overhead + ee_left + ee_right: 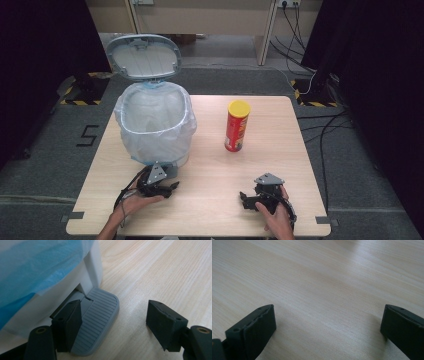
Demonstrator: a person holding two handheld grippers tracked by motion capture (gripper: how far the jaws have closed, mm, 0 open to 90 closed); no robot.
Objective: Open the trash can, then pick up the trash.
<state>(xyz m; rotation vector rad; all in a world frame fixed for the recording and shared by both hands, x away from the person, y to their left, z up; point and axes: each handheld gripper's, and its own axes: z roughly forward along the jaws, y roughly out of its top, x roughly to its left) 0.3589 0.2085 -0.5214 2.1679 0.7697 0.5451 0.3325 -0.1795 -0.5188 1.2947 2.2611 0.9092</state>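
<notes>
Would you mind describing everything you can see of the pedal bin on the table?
The pedal bin stands upright on the left half of the wooden table. Its body looks like white plastic and is lined with a pale blue translucent bag folded over the rim. The grey lid is raised at the back, showing its underside. A grey ribbed pedal juts from the base onto the table. The left gripper, jaws open, has one jaw resting on the pedal.
</notes>
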